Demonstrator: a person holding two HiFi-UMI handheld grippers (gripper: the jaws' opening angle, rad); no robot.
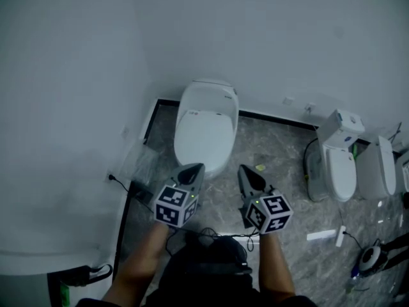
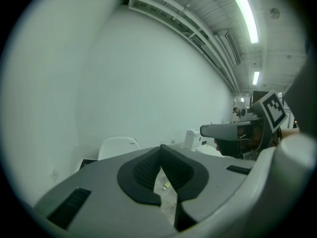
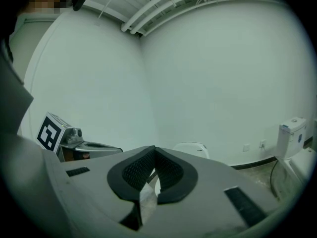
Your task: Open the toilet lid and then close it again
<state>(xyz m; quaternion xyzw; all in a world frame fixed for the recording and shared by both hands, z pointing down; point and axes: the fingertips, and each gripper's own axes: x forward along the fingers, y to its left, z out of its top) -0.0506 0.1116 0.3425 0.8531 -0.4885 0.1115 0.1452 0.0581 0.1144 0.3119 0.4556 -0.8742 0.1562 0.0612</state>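
The toilet (image 1: 206,123) stood at the floor's far left corner, its back against the rear wall (image 1: 268,37), and its lid (image 1: 204,138) lay down flat, closed. A person faced it with a hand-held gripper in each hand, both held low over the grey marbled floor (image 1: 281,146) and pointing toward the bowl's front. The left hand-held gripper (image 1: 194,168) had its jaws pressed together with nothing between them, its tip near the toilet's front rim but apart from it. The right hand-held gripper (image 1: 243,170), just beside the left, was likewise pressed shut and empty, its tip off to the right of the bowl. Two more toilets (image 1: 337,162) stood along the same wall toward the floor's far right corner, well apart from both grippers. A black cable (image 1: 128,187) lay by the floor's left edge.
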